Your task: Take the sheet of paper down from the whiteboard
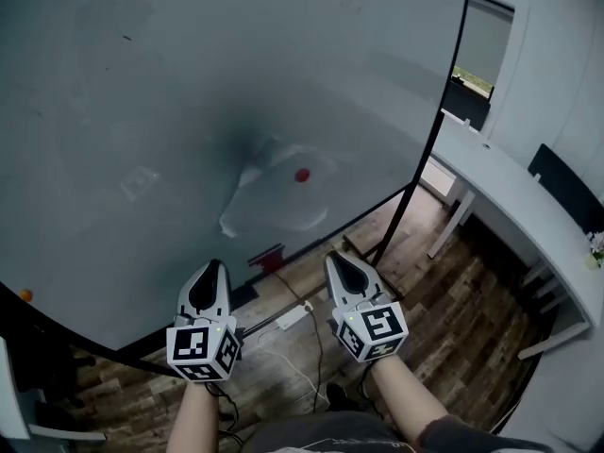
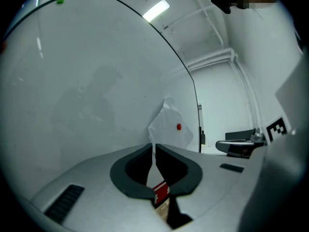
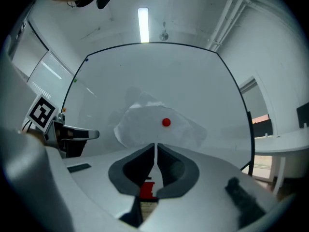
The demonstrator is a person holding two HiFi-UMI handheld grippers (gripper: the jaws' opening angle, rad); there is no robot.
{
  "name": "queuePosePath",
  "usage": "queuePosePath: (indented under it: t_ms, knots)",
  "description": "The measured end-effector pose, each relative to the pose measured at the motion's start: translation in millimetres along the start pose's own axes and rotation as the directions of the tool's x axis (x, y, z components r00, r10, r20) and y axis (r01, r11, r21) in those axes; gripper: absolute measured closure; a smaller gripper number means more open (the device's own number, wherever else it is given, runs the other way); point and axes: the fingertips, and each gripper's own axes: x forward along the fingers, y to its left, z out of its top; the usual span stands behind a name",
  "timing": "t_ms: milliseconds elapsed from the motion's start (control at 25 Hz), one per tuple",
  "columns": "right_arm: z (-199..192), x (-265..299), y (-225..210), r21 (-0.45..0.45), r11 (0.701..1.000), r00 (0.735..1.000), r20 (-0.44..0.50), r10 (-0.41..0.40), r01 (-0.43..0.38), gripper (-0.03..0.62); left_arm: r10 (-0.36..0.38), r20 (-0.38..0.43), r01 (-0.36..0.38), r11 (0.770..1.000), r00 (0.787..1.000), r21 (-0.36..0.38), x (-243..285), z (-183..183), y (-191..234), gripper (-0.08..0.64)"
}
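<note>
Both the left gripper [image 1: 215, 265] and the right gripper [image 1: 336, 257] are closed, jaws together on nothing. They are held side by side, level, with a gap between them, short of the whiteboard [image 1: 142, 111]. Ahead of that gap the sheet of paper [image 1: 278, 201] hangs on the board under a red magnet [image 1: 301, 175], its edges curling off the surface. The board's black edge [image 1: 444, 111] runs just right of the sheet. Past it lie wooden floor [image 1: 453, 291] and a white table [image 1: 510, 206], well apart.
</note>
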Motion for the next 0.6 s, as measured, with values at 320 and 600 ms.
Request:
queuePosePath:
  t_ms: [320, 600]
  knots:
    - [11.5, 47.8, -19.4, -0.018, 0.989, 0.989, 0.026, 0.148, -0.148, 0.561, 0.11, -0.015, -0.11, 0.994, 0.994, -0.009, 28.2, -1.3, -3.1, 0.526]
    - [22.7, 73.0, -26.0, -0.05, 0.969, 0.968, 0.044, 0.245, -0.243, 0.561, 0.198, -0.032, -0.198, 0.98, 0.98, -0.012, 49.2, -6.8, -2.2, 0.41]
